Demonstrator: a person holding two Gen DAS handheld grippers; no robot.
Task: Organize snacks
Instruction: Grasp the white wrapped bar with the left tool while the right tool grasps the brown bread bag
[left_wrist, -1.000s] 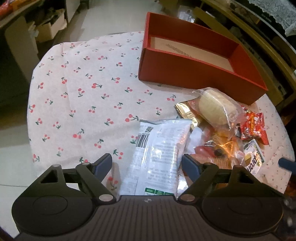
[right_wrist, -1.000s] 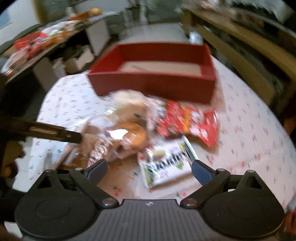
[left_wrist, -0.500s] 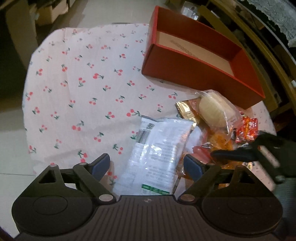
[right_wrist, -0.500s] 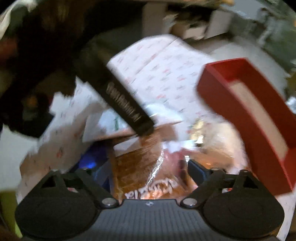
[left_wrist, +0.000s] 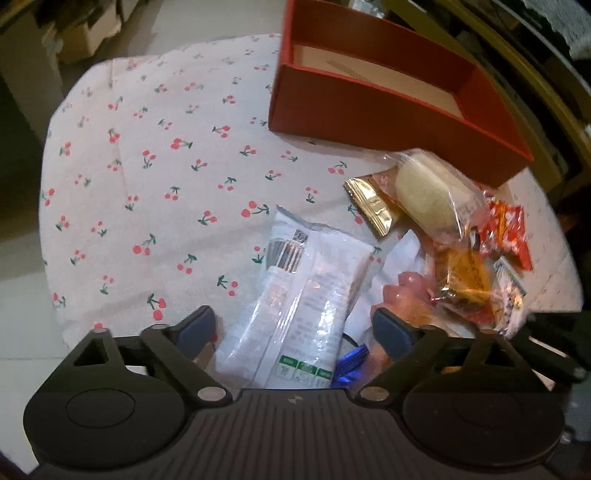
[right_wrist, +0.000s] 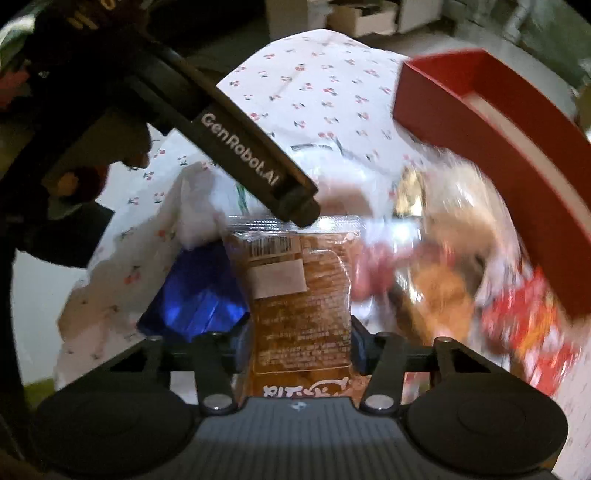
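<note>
A pile of snack packets lies on the cherry-print tablecloth in front of an empty red box. My left gripper is open, its fingers on either side of a long white packet. My right gripper is shut on an orange-brown snack packet, with its pads pressing on both sides. The left gripper's finger crosses the right wrist view just above that packet. A cream bun in clear wrap, a gold packet and a red packet lie near the box.
A blue foil wrapper lies left of the held packet. The red box also shows at the right of the right wrist view. Wooden furniture stands behind the box. Floor and cardboard boxes lie beyond the table's far left.
My right gripper swung left across the pile and closed on the orange-brown packet. My left gripper stayed open over the white packet and moved slightly closer.
</note>
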